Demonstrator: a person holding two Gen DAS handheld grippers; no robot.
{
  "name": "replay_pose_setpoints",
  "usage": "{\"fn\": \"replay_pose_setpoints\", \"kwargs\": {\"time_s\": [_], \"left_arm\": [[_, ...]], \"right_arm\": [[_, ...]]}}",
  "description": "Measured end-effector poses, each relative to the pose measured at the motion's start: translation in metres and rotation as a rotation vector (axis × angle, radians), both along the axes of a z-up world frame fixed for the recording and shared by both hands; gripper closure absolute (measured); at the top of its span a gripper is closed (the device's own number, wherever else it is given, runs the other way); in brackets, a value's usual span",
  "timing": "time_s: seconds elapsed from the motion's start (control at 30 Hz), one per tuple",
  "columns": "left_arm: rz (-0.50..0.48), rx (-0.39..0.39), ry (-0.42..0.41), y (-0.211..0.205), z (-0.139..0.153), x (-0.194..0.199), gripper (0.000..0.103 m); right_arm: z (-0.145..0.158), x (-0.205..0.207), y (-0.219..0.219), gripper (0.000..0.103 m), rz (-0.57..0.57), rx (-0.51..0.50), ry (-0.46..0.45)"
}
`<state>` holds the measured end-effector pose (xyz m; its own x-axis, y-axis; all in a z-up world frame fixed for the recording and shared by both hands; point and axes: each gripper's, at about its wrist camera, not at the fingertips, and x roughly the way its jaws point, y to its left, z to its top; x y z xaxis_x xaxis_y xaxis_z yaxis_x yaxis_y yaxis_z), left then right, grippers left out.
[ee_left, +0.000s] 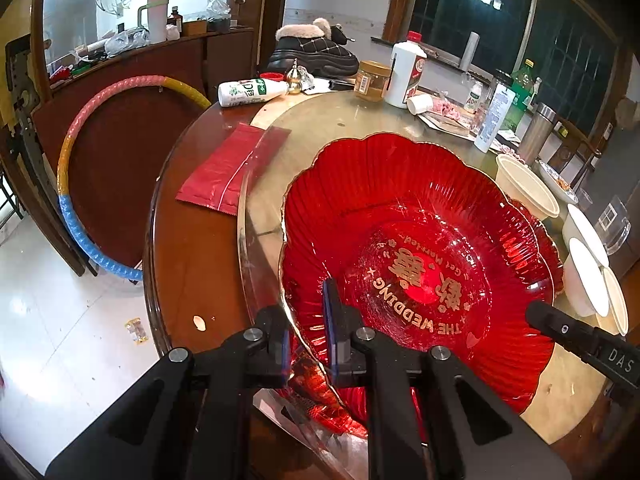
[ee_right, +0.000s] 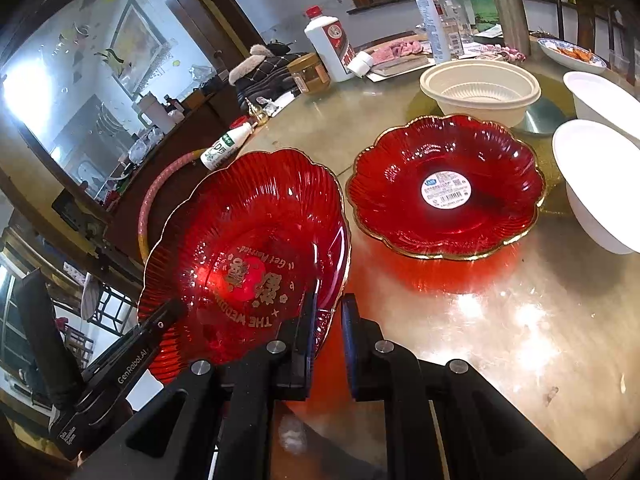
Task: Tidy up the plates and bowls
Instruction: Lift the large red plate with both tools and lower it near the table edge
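Observation:
A red scalloped wedding plate [ee_left: 420, 240] with gold lettering is held tilted above the glass turntable. My left gripper [ee_left: 308, 340] is shut on its near rim. My right gripper [ee_right: 328, 320] is shut on the opposite rim of the same plate [ee_right: 248, 248]; its finger shows in the left wrist view [ee_left: 560, 324]. A second red plate [ee_right: 444, 188] with a round white sticker lies flat on the turntable beyond. A beige bowl [ee_right: 480, 88] and two white bowls [ee_right: 596, 184] stand to the right of it.
At the back of the turntable [ee_right: 500, 340] stand a white liquor bottle [ee_right: 330, 46], a jar [ee_left: 372, 80], bottles and a food dish [ee_right: 572, 54]. A red plastic bag [ee_left: 228, 168] lies on the wooden table edge. A hula hoop [ee_left: 80, 184] leans at the left.

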<state>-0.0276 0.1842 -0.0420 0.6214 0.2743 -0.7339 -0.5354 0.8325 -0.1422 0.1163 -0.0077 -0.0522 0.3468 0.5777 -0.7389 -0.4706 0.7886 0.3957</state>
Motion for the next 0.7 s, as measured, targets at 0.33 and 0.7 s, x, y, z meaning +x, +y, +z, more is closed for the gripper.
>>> {"fn": "replay_pose_setpoints", "kwargs": {"time_s": [0.33,0.7], "left_arm": [[-0.016,-0.012,0.019,-0.003,-0.01,0.005,0.092],[0.047,-0.067,-0.02,0.002,-0.012,-0.004,0.03]], "right_arm": [[-0.007,0.001,-0.004,0.092,-0.019,-0.015,0.005],[-0.003,-0.001,-0.011,0.063,-0.044,-0.02,-0.019]]}}
